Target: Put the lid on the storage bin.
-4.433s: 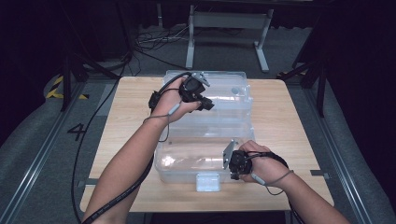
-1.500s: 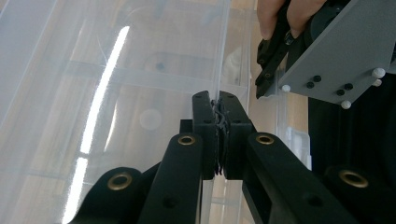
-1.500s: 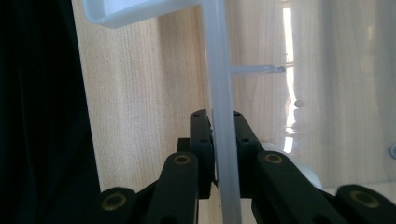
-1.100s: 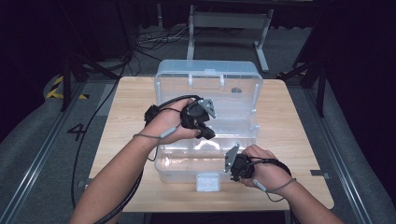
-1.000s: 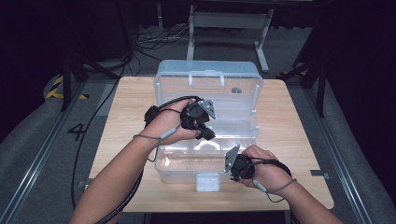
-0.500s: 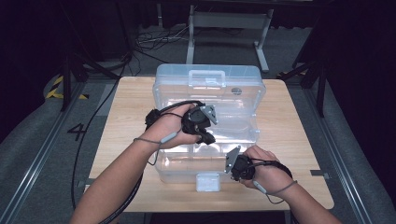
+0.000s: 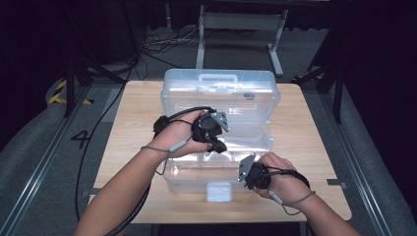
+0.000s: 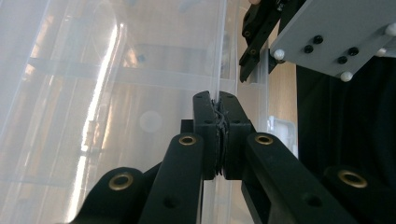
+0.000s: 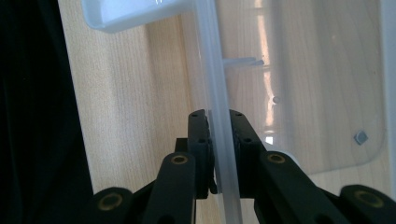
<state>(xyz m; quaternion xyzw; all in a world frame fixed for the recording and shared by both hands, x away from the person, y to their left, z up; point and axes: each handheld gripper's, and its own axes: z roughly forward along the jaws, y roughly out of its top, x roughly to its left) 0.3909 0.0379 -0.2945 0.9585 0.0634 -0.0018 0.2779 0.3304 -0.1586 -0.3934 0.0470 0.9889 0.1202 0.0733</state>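
Left gripper (image 8: 219, 100) clamped on the free edge of the clear lid (image 7: 221, 93) — lid half-raised, hinge on the far side. Right gripper (image 9: 219, 119) pinches the front wall of the box base (image 7: 196, 179) on the table (image 7: 123, 147). Closing means swinging the lid toward the person.

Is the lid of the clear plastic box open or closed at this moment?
Partly open. The lid is raised at a slant above the box, its edge clamped in the left gripper. The right gripper grips the box's front wall.
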